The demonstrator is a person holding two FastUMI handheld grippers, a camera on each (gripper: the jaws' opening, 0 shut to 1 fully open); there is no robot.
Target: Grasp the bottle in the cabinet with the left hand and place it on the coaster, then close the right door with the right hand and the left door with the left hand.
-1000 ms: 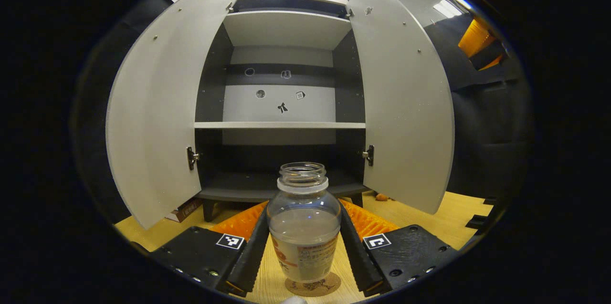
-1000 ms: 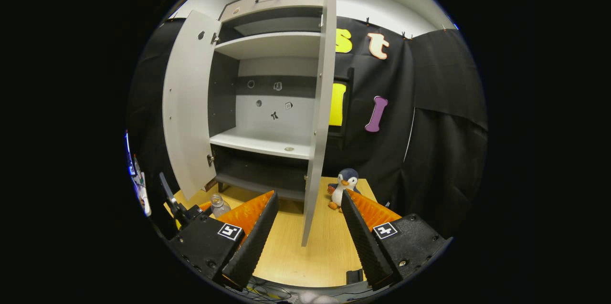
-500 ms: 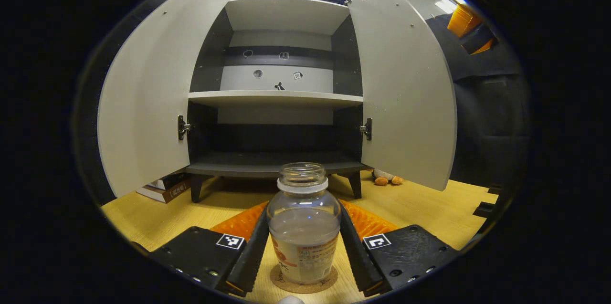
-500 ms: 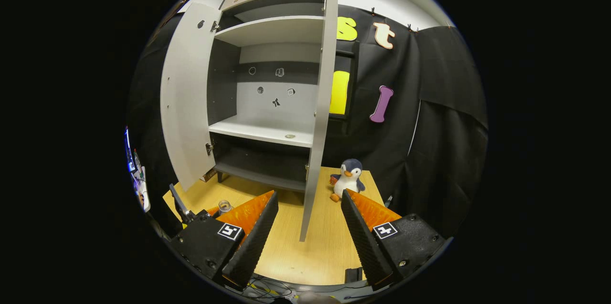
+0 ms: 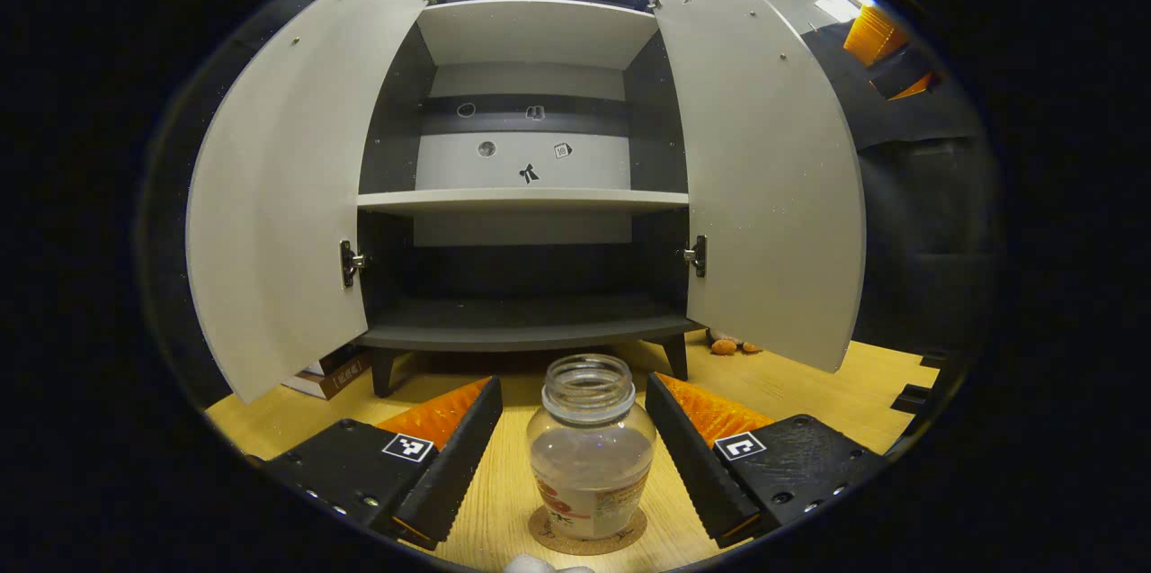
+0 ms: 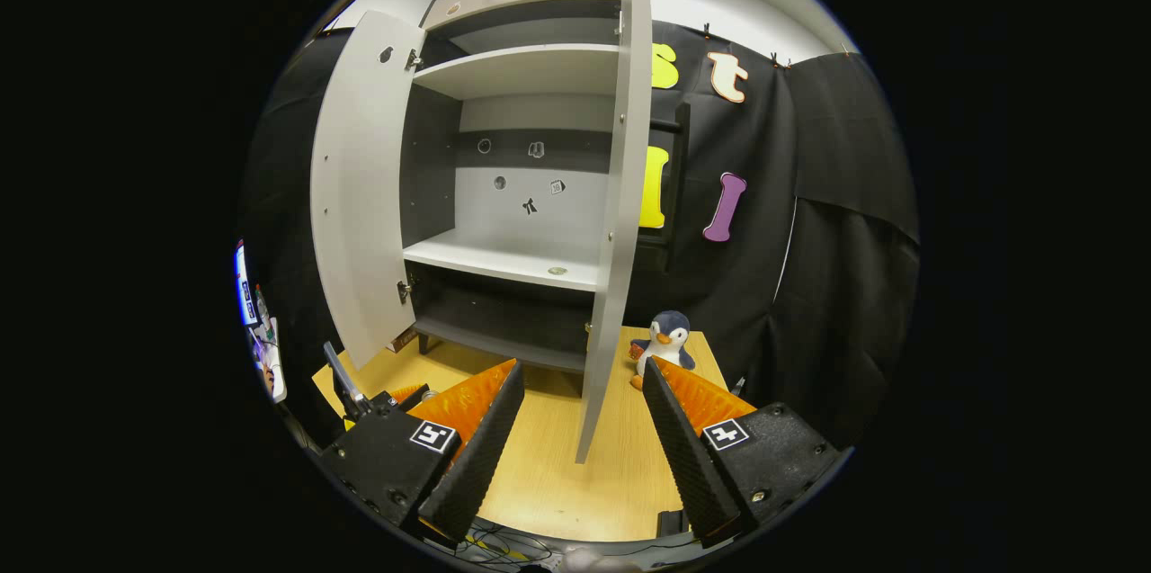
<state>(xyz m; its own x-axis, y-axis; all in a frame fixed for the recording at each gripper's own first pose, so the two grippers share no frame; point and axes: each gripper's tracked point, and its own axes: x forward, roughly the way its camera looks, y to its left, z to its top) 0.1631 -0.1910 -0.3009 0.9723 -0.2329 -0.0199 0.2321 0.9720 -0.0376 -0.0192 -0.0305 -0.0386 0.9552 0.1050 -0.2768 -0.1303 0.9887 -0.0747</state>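
A clear capless bottle (image 5: 591, 452) with a printed label stands upright on a round cork coaster (image 5: 586, 532) on the wooden table. My left gripper (image 5: 569, 456) is open around it, its fingers (image 5: 454, 456) apart from the bottle on both sides. Behind stands the grey cabinet (image 5: 526, 195) with its left door (image 5: 279, 195) and right door (image 5: 764, 168) wide open. In the right gripper view my right gripper (image 6: 575, 447) is open and holds nothing, with the right door (image 6: 616, 204) seen edge-on just beyond it. The left gripper's body (image 6: 360, 389) shows at the lower left there.
A plush penguin (image 6: 664, 346) sits on the table right of the cabinet, behind the right door. Books (image 5: 328, 371) lie under the left door's lower corner. The wooden table (image 6: 548, 474) stretches in front of the cabinet. Black cloth (image 6: 809, 285) hangs at the right.
My left gripper has opened and let go of the bottle, which now stands on the coaster, and has drawn back slightly. The right gripper's view shifted a little.
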